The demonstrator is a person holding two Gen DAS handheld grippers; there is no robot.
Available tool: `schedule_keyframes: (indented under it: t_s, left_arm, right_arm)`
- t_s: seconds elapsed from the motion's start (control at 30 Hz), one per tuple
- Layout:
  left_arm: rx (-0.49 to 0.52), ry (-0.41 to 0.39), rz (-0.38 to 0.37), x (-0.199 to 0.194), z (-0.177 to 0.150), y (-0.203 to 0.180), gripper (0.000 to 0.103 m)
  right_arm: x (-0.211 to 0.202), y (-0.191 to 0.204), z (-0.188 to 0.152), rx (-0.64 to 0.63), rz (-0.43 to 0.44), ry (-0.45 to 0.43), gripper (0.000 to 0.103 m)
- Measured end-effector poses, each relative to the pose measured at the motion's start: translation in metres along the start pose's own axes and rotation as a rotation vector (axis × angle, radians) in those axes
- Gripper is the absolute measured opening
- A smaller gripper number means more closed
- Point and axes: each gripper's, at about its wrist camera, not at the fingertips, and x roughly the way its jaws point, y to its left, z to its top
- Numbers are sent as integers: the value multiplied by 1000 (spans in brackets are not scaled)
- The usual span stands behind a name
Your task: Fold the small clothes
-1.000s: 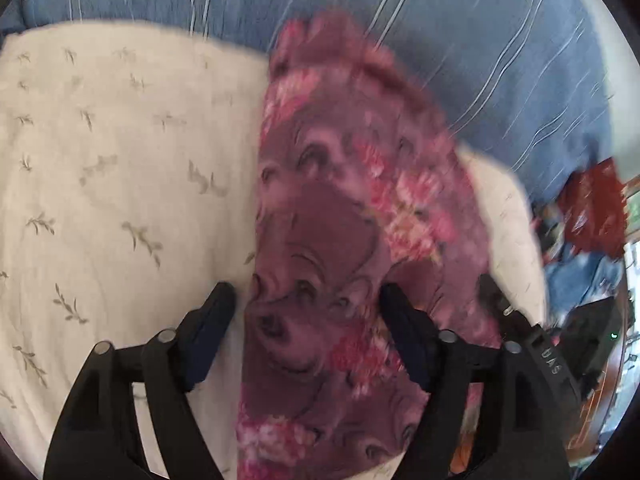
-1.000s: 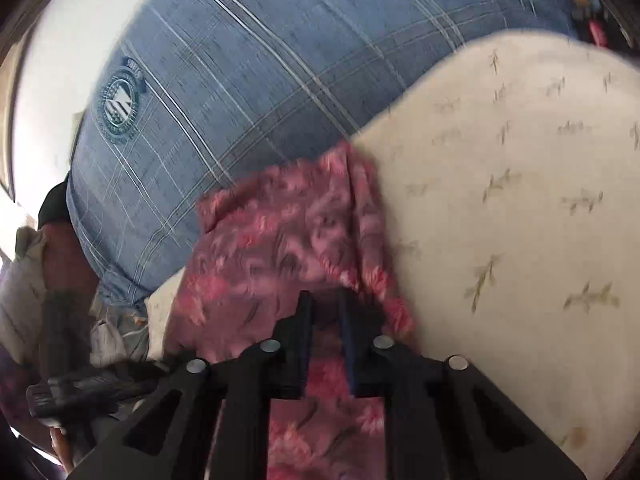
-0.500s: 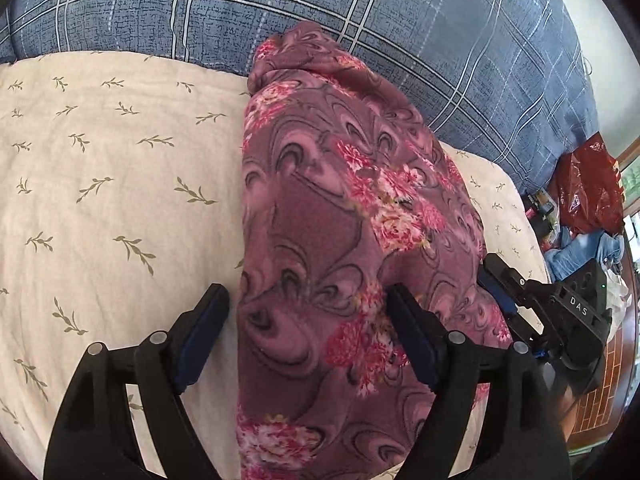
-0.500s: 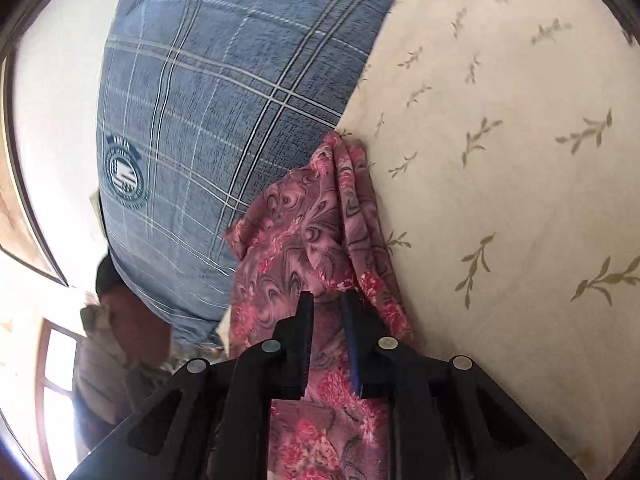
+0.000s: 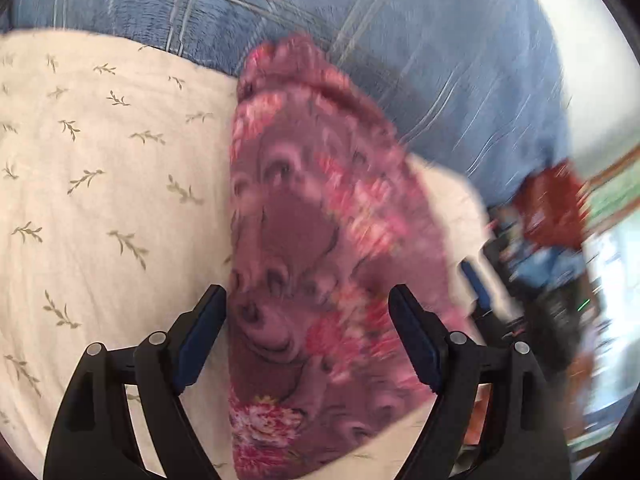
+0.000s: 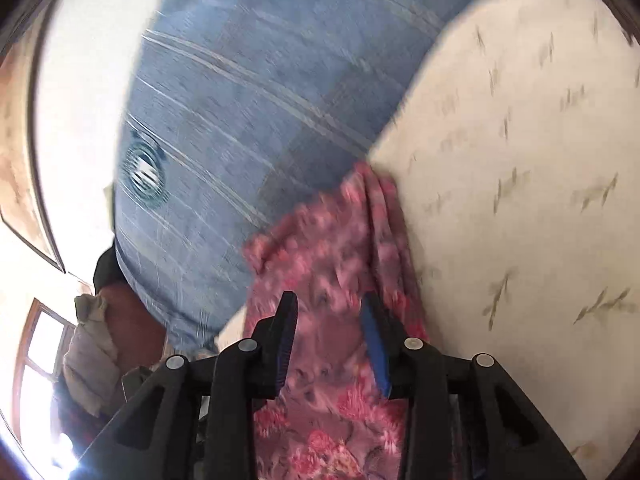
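Observation:
A maroon garment with pink flowers [image 5: 320, 240] lies folded in a long strip on the cream leaf-print sheet [image 5: 100, 200], its far end against the blue plaid pillow [image 5: 400, 40]. My left gripper [image 5: 308, 304] hovers open over the near part of the strip, its fingers wide apart and off the cloth. In the right wrist view the same garment [image 6: 340, 248] runs away from my right gripper [image 6: 330, 312], whose jaws are opening; the cloth lies under the gap and the pads no longer press on it. The right gripper also shows, blurred, at the strip's right edge [image 5: 476, 288].
The blue plaid pillow [image 6: 260, 100] with a round logo fills the far side. A red bag [image 5: 552, 204] and mixed clutter sit beyond the bed's right edge. A heap of clothes [image 6: 88, 344] and a window lie at the lower left of the right wrist view.
The right gripper's jaws, shut on the garment before, have parted and let the cloth go. Both cameras shifted a little; the garment stays laid out in its strip.

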Motion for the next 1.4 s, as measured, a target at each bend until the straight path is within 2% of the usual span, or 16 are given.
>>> schedule_keyframes:
  t_s: [0.13, 0.23, 0.33, 0.43, 0.5, 0.53, 0.6, 0.67, 0.7, 0.87, 0.9, 0.97, 1.07, 1.13, 1.27, 1.4]
  left_arm:
    - [-79, -1, 0, 1, 45, 14, 83]
    - [-51, 48, 51, 23, 79, 5, 83]
    - [4, 92, 119, 48, 101, -9, 83]
    - [-8, 105, 157, 68, 120, -11, 83]
    - [-15, 84, 166, 75, 131, -10, 81]
    - [-18, 70, 161, 77, 137, -9, 72]
    - [-52, 78, 199, 91, 147, 1, 62]
    - [-85, 116, 228, 106, 149, 13, 56]
    - [-102, 105, 220, 105, 149, 15, 56]
    - [-48, 90, 131, 72, 132, 15, 56]
    - [-29, 87, 115, 64, 125, 17, 56]
    - [-28, 99, 50, 49, 105, 26, 58]
    - [-56, 134, -42, 39, 72, 32, 63]
    - [-38, 145, -47, 38, 55, 23, 67]
    - [-3, 165, -28, 40, 42, 15, 70]
    - [-10, 164, -14, 50, 42, 9, 70]
  right_arm:
    - [-1, 7, 12, -47, -53, -33, 45]
    - [23, 6, 35, -39, -100, -5, 49]
    - [78, -1, 67, 10, -228, 136, 51]
    - [122, -5, 83, 22, -287, 256, 51]
    - [140, 6, 88, -52, -267, 332, 28]
    - [142, 15, 90, -114, -262, 327, 14]
    - [138, 26, 91, -186, -223, 289, 13]
    - [144, 16, 89, -207, -289, 299, 13]
    - [151, 6, 86, -192, -346, 333, 14]
    - [118, -3, 85, -108, -272, 286, 27]
    - [110, -5, 84, -91, -239, 288, 29]
    - [91, -13, 76, -42, -182, 292, 43]
    - [77, -21, 56, -11, -138, 328, 47]
    - [72, -18, 45, -32, -140, 337, 45]
    - [67, -5, 33, -51, -138, 358, 54]
    - [74, 8, 28, -136, -201, 381, 55]
